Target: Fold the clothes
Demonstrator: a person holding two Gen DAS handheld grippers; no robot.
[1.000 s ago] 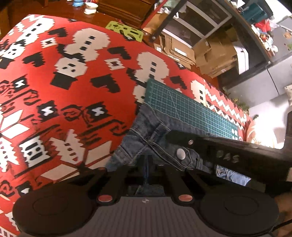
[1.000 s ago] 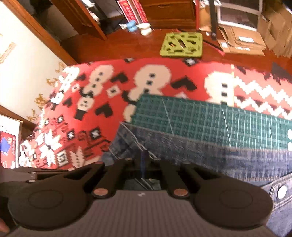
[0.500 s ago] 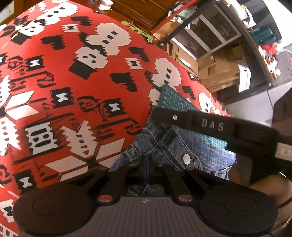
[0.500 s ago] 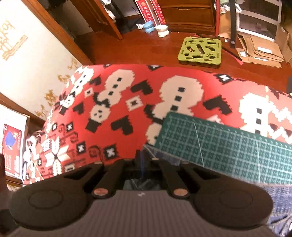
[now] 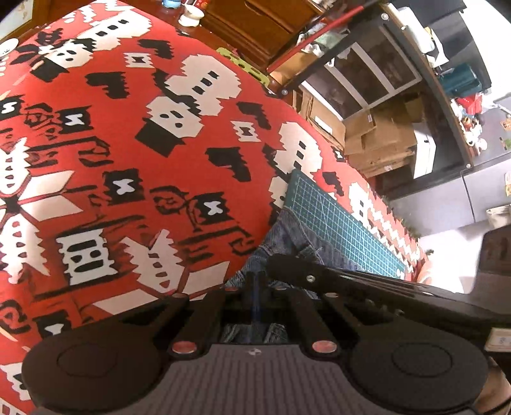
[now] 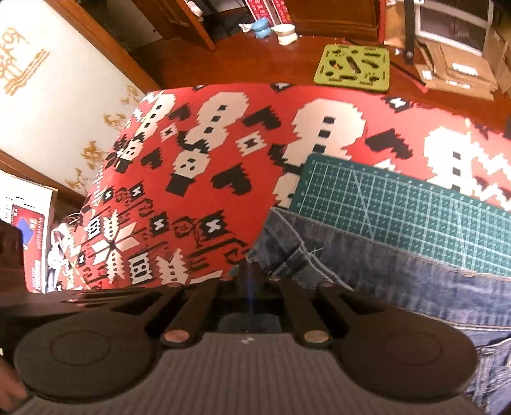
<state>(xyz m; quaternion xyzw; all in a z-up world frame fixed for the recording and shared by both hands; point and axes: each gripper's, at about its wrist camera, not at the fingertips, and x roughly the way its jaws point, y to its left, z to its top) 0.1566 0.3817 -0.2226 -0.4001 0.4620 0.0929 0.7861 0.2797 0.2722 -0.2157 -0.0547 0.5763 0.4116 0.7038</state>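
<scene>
On top of the desk, which is wearing a loud red cloth (image 5: 134, 166) covered in white snowmen and black shapes, a pair of blue jeans (image 6: 399, 281) is lying with its far edge overlapping a green cutting mat (image 6: 399, 204). The mat is sitting flat on the cloth, and the denim is covering its near side.

Both tools are hanging low over the near left corner of the jeans. The left gripper (image 5: 255, 293) is showing its jaws pressed together, with denim bunched right at and below the tips, so it's looking like a pinch on the jeans. Same deal with the right gripper (image 6: 252, 287): jaws closed up tight on a fold of denim near a belt loop with loose threads. From the left wrist view, the right tool's black arm is crossing just in front of the left one, touching or nearly touching.

Beyond the desk, a lime green perforated square (image 6: 353, 68) is lying on the dark wood floor, cardboard boxes (image 5: 380, 143) are stacked by a metal shelf, and two small bowls (image 6: 276, 30), one blue and one white, are sitting on the floor farther back.
</scene>
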